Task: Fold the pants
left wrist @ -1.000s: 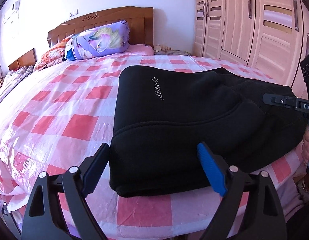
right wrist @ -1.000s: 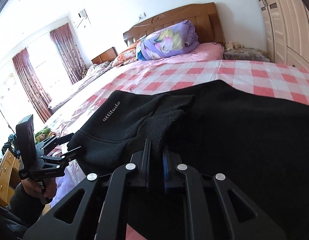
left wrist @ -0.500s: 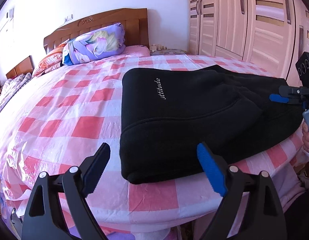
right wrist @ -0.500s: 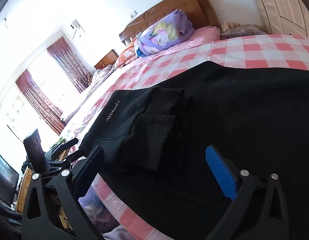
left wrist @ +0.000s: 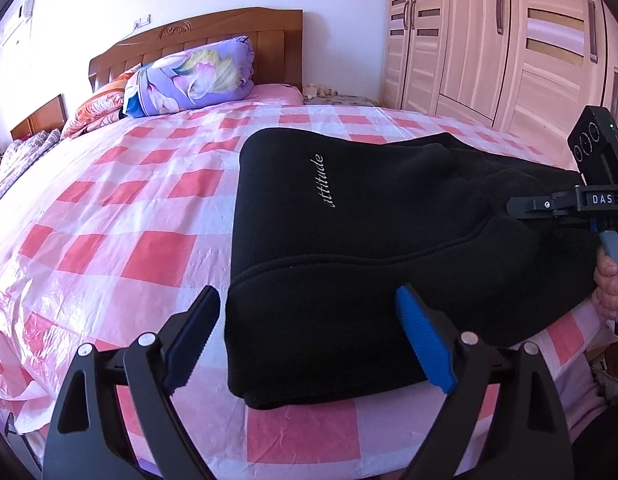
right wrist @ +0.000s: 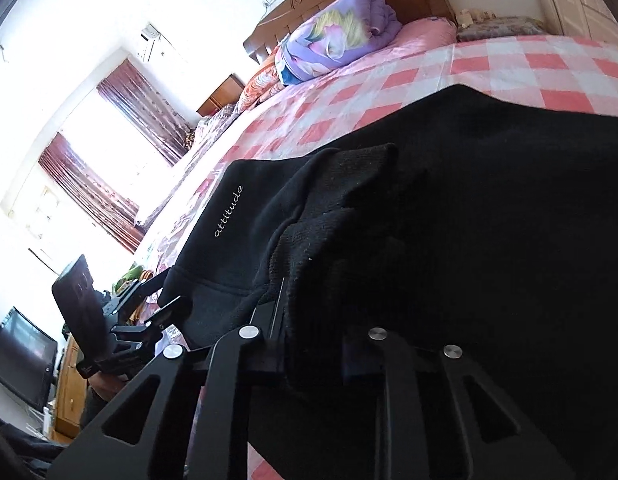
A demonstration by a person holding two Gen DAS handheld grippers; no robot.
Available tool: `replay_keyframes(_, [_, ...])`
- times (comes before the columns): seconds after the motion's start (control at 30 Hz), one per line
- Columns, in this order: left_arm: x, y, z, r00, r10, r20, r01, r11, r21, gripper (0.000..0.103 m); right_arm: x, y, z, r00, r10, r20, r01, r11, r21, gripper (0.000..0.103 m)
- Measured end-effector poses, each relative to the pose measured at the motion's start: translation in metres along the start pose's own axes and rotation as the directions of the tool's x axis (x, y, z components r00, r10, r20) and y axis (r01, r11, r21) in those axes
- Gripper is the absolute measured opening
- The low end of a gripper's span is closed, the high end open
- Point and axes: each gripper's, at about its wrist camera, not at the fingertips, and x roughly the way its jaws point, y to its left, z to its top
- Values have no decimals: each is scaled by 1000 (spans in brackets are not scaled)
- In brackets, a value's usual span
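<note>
Black fleece, the folded pants (left wrist: 389, 240), lies on the bed (left wrist: 109, 208) near its front edge, the word "attitude" stitched on its upper layer. From the left wrist camera the left gripper (left wrist: 309, 340) hangs just over the near folded corner, its jaws spread wide, one on either side of that corner and neither pressing the cloth. At the right border of that view the right gripper (left wrist: 549, 210) shows only in part, a hand (left wrist: 611, 284) on its grip, so its jaws cannot be read there. The right wrist camera supplies it: the right gripper (right wrist: 313, 336) has just been closing, and a thick fold of the pants sits pinched between its jaws, though the dark cloth hides the pads themselves. That view also shows, beyond the pants, curtains (right wrist: 121, 152) at a bright window and a dark screen (right wrist: 21, 360), both missing from the other. Farther up the bed from the pants lie a rolled purple quilt (left wrist: 193, 76) and the wooden headboard (left wrist: 197, 36); only the left view shows the wardrobe (left wrist: 509, 40) fully.
</note>
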Motion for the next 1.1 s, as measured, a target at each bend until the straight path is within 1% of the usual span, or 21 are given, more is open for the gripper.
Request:
replay_keyframes(0.13, [-8, -13, 2, 999, 53, 2, -53, 995, 84, 90, -27, 23, -10, 994, -52, 92, 58, 996, -69, 20])
replay_keyframes(0.2, [-14, -22, 4, 998, 66, 18, -68, 990, 121, 90, -39, 23, -9, 990, -76, 123, 87, 993, -80, 20])
replay_keyframes(0.33, [-6, -30, 2, 998, 67, 0, -66, 985, 157, 90, -24, -8, -19, 995, -83, 51, 83, 997, 0, 22])
replay_keyframes(0.37, [-2, -28, 1, 998, 62, -7, -60, 988, 144, 92, -22, -16, -19, 996, -68, 56, 66, 997, 35, 27])
replay_keyframes(0.4, [0, -24, 1, 999, 44, -7, -42, 993, 114, 94, -22, -21, -18, 998, -49, 46, 45, 996, 72, 38])
replay_keyframes(0.43, [2, -16, 2, 1000, 10, -23, -9, 997, 72, 94, -23, -22, -17, 997, -65, 31, 62, 995, 84, 59])
replay_keyframes(0.47, [2, -11, 3, 999, -10, -36, 11, 999, 48, 94, -29, -19, -14, 997, -78, 28, 76, 995, 61, 75])
replay_keyframes(0.53, [-5, -8, 6, 999, 17, -33, -15, 999, 47, 94, -47, -10, -13, 988, -133, 84, 132, 991, 12, 85])
replay_keyframes(0.57, [-14, -6, 10, 1000, 25, -19, -24, 999, 38, 92, -58, -4, -10, 975, -181, 129, 185, 983, -19, 85])
replay_keyframes(0.6, [-26, -1, 17, 1000, 0, 8, 0, 1000, 9, 92, -65, 2, -6, 963, -214, 163, 225, 973, -50, 85])
replay_keyframes(0.67, [-50, 9, 38, 994, -60, 96, 67, 995, -67, 93, -69, 19, 2, 953, -222, 204, 250, 960, -126, 85])
replay_keyframes(0.7, [-54, 10, 50, 991, -56, 124, 67, 994, -88, 93, -66, 27, 5, 956, -210, 207, 244, 957, -158, 83])
replay_keyframes(0.77, [-51, 4, 79, 987, -55, 148, 71, 992, -102, 93, -52, 45, 7, 968, -164, 189, 206, 952, -225, 72])
replay_keyframes(0.8, [-42, -3, 95, 988, -62, 143, 78, 991, -105, 94, -45, 52, 5, 975, -142, 173, 182, 951, -248, 71])
replay_keyframes(0.87, [-16, -19, 117, 990, -95, 104, 106, 989, -108, 95, -33, 62, -3, 985, -99, 138, 134, 950, -281, 71])
replay_keyframes(0.9, [0, -26, 125, 991, -113, 74, 121, 987, -108, 95, -29, 64, -8, 987, -103, 122, 135, 947, -291, 71])
replay_keyframes(0.97, [39, -42, 134, 992, -123, -7, 122, 989, -82, 95, -13, 57, -14, 983, -169, 70, 181, 944, -275, 71])
replay_keyframes(1.0, [59, -47, 133, 996, -82, -46, 80, 996, -49, 95, -6, 45, -19, 981, -193, 29, 195, 952, -236, 71])
replay_keyframes(1.03, [79, -47, 128, 996, -14, -90, 11, 1000, -29, 95, -8, 34, -25, 987, -158, 33, 161, 964, -211, 70])
replay_keyframes(1.07, [102, -45, 119, 986, 65, -154, -68, 998, -15, 95, -12, 31, -28, 992, -115, 51, 123, 971, -203, 70])
replay_keyframes(1.1, [118, -40, 111, 976, 81, -204, -87, 996, -20, 95, -15, 27, -31, 994, -95, 47, 102, 977, -186, 70])
